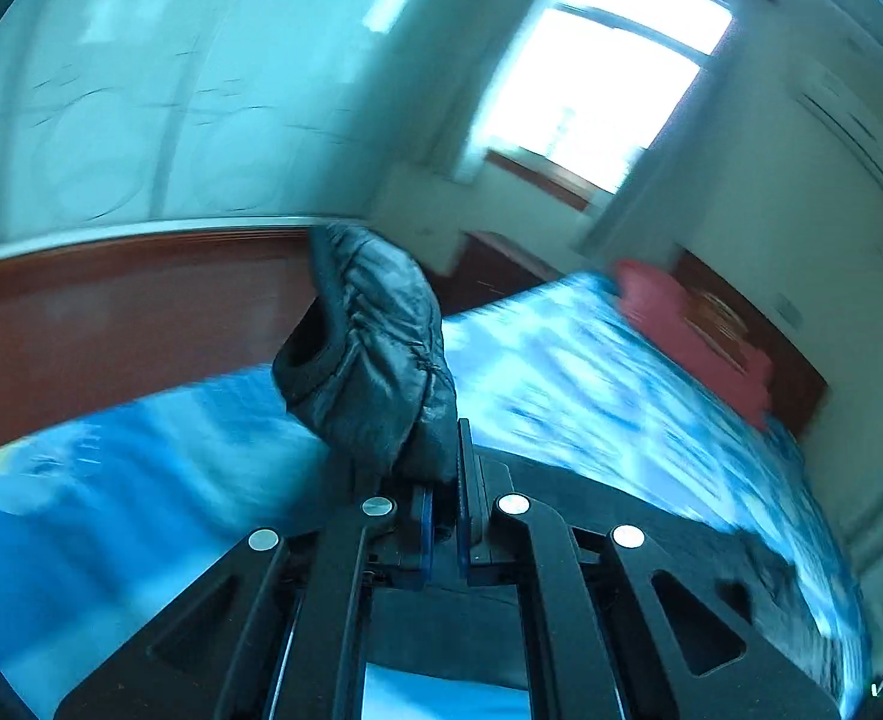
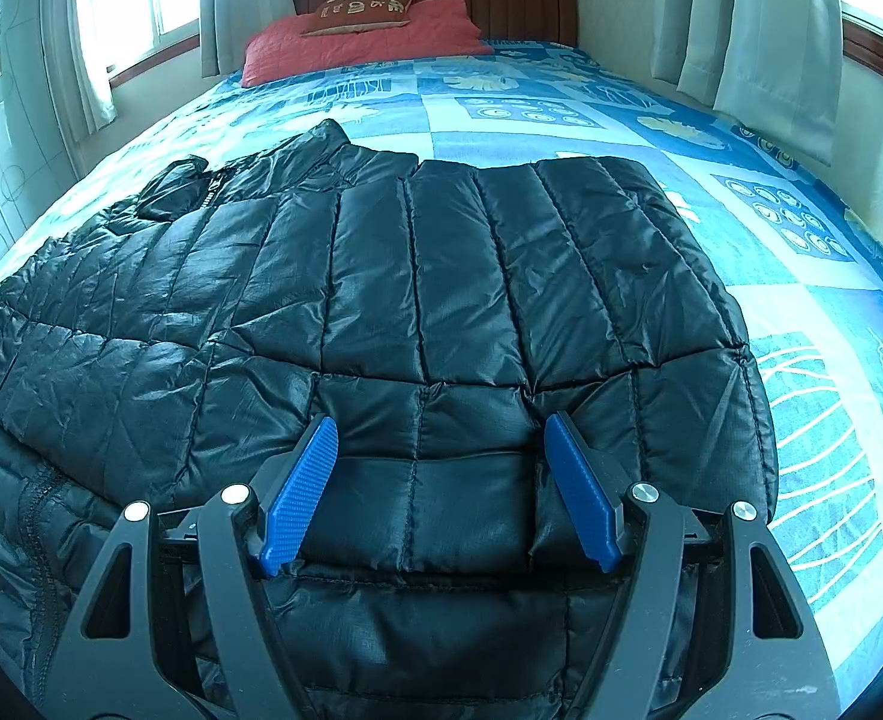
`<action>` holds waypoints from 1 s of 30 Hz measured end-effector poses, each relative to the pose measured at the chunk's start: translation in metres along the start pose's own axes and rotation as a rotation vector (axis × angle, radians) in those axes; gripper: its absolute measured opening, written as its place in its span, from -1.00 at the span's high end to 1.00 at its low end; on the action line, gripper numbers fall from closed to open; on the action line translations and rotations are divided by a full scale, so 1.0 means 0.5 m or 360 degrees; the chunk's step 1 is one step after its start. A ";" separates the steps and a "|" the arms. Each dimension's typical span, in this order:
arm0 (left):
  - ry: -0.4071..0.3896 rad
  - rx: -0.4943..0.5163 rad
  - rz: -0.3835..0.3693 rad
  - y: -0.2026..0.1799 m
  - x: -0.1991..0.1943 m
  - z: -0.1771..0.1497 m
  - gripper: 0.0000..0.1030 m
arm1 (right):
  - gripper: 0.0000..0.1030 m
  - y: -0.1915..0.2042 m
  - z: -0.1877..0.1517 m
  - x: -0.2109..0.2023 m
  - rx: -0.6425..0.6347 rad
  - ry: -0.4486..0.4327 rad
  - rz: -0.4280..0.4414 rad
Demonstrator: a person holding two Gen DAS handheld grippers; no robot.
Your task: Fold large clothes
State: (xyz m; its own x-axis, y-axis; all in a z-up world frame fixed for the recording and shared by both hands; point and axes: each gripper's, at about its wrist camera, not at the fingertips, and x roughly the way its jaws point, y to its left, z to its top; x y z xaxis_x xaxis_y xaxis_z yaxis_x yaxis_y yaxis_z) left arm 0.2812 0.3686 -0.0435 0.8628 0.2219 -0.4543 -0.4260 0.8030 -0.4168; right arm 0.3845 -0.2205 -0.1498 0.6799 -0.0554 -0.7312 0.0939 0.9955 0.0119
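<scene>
— Two grippers, one jacket, and only one of them has hold of anything. Our left gripper [image 1: 441, 516] has its jaws pinched together on a sleeve cuff [image 1: 369, 354], lifted well above the bed [image 1: 591, 372]. Our right gripper [image 2: 441, 492] hangs with its blue pads [image 2: 300, 492] spread wide apart over the hem, gripping nothing.

— And the black puffer jacket [image 2: 381, 300] itself?

— Spread flat across the patterned bedspread [image 2: 801, 408], collar [image 2: 327, 138] toward the red pillow [image 2: 357, 42], hem nearest us. One side already looks folded in, we think.

— So where could we come unstuck?

— The shell looks slick and puffy. With only the cuff clamped, the fabric could slide out of the left jaws as we carry the sleeve across. The left view is smeared with blur, so we judge that hand is travelling fast, which makes a slip likelier.

— Anything else?

— With nothing pinning the body, dragging the sleeve may pull the whole jacket askew and undo the folded side. And the padding may spring back up when we let go.
</scene>
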 end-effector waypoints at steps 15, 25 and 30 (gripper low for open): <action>0.0359 0.0728 -0.0415 -0.582 0.040 -0.290 0.91 | -0.39 -0.011 -0.002 0.000 0.0046 -0.0017 0.0045; 0.0559 0.1000 -0.0400 -0.701 0.041 -0.488 0.90 | -0.41 -0.015 -0.005 -0.002 0.0074 -0.0030 0.0087; 0.0652 0.1049 -0.0408 -0.718 0.055 -0.532 0.84 | -0.43 -0.016 -0.004 -0.002 0.0076 -0.0027 0.0093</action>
State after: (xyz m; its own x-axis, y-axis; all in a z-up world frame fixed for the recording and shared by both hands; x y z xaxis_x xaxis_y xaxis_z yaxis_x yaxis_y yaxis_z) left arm 0.3855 -0.0604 -0.1158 0.6891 -0.1301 -0.7129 0.1288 0.9901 -0.0562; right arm 0.3814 -0.2281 -0.1507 0.6976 0.0011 -0.7165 0.0878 0.9923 0.0871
